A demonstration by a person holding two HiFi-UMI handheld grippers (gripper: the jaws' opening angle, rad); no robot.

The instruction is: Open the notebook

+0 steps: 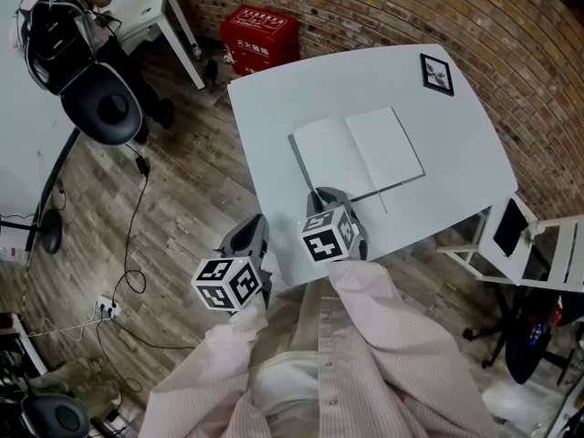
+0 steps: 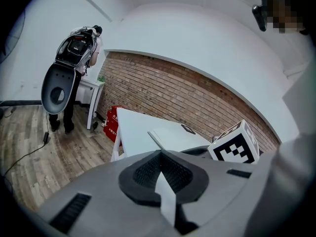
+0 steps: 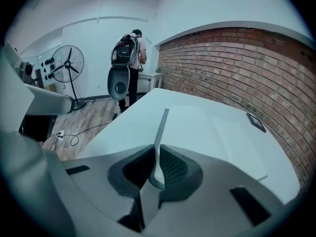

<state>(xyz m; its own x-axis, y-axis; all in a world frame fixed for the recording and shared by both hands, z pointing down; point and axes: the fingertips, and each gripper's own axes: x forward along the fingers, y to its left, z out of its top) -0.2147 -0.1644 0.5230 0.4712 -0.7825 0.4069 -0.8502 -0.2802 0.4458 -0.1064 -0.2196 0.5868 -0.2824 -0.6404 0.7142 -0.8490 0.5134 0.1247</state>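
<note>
The notebook (image 1: 356, 158) lies spread open on the white table (image 1: 456, 162), two blank pages up. Its dark left cover edge (image 1: 301, 167) runs toward my right gripper (image 1: 327, 195) at the near-left corner. In the right gripper view that thin cover edge (image 3: 163, 127) runs straight into my right gripper (image 3: 157, 151), whose jaws stand nearly together with the cover's corner pinched between the pads. My left gripper (image 1: 254, 228) hangs off the table's near-left edge, holding nothing. In its own view the left gripper (image 2: 160, 153) has its tips together, with the notebook (image 2: 173, 134) beyond.
A black-framed card (image 1: 436, 73) lies at the table's far right. On the floor stand a red box (image 1: 260, 33), a black office chair (image 1: 100, 103), cables (image 1: 137, 235) and a white chair (image 1: 511, 240). A person (image 3: 131, 48) and a fan (image 3: 69, 63) are far off.
</note>
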